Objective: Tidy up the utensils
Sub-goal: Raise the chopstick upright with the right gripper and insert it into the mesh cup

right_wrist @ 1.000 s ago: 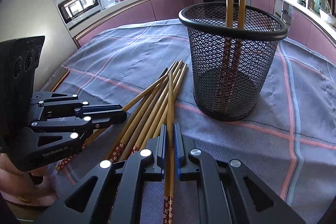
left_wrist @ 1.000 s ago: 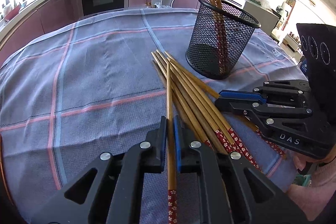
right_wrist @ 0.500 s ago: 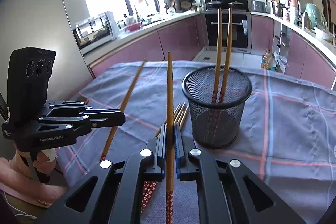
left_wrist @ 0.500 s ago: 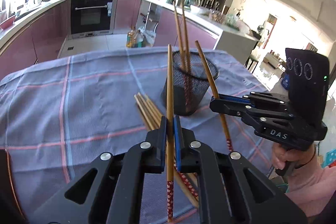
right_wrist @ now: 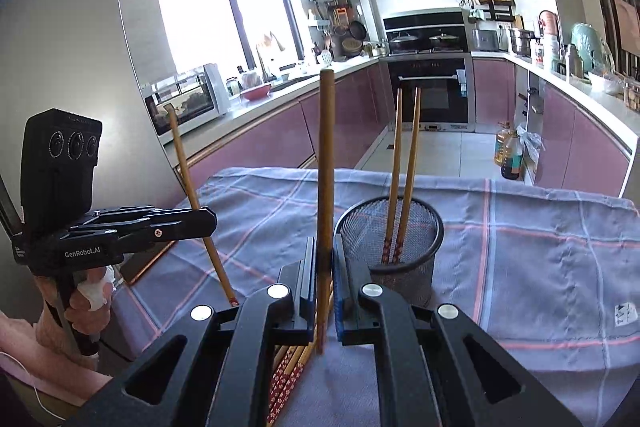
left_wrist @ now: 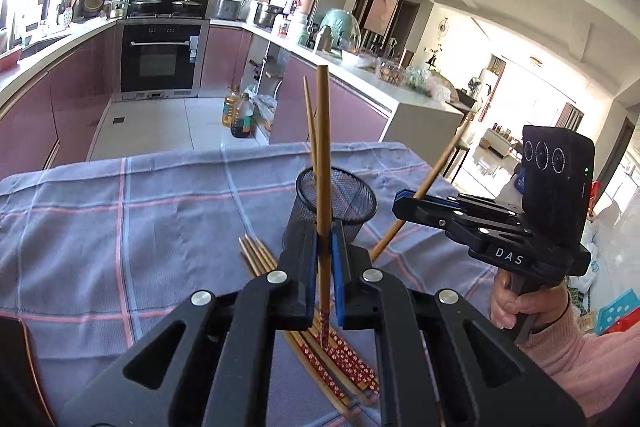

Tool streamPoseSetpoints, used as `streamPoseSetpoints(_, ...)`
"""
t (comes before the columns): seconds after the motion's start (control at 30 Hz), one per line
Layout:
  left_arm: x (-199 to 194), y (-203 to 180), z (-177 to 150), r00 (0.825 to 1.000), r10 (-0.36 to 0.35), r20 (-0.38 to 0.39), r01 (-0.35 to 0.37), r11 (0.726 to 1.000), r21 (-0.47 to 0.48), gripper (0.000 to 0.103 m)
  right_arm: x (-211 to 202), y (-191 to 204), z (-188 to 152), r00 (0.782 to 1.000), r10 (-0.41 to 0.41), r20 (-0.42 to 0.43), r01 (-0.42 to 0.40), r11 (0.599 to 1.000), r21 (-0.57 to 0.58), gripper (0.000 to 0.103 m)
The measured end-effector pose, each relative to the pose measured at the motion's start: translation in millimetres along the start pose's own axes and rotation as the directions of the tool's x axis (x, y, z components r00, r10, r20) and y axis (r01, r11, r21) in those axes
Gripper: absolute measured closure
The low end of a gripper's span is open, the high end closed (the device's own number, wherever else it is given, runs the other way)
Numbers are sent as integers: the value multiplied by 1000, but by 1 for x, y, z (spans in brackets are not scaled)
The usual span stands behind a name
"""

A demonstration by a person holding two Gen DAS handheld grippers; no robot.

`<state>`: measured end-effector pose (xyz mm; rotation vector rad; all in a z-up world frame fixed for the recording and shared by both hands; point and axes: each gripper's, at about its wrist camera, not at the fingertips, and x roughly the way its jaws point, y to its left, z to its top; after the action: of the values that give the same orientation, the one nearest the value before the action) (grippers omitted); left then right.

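Going left to right in the right wrist view: the left tongs [right_wrist: 210, 223], lettered "GenRobot.AI" on the side, are clamped shut on one chopstick [right_wrist: 192, 195] that leans up toward eleven o'clock. The right tongs [right_wrist: 324, 267] are likewise closed tight on a second chopstick [right_wrist: 326, 163], standing near upright. At about two o'clock from them sits the black mesh holder [right_wrist: 394, 247] on the checked cloth of the surface [right_wrist: 540, 267], with two chopsticks [right_wrist: 402, 171] already standing in it, patterned ends down.

By my reading the job is early: two sticks are stowed, two are lifted clear and not yet in the holder, and a loose bundle [left_wrist: 340, 359] still lies on the cloth at roughly six o'clock from the holder, red flowered ends toward the camera. The exact count there cannot be told.

In the left wrist view the right tongs' body reads "DAS". A small white tag is on the cloth at far right, its marks too small to read
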<state>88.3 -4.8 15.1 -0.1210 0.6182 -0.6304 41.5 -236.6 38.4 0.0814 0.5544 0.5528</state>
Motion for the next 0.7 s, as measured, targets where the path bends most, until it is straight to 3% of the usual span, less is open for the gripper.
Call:
streamPoseSetpoints(0.43,-9,-19,60,991,-13,134,10,1000,26,96,-17,-7,53,996,-6,88,10,999,-43,97)
streamPoseSetpoints(0.7,-6,-33,86,985,-16,170,9,999,41,96,-23,-13,73,990,-18,143,25,998,-49,97)
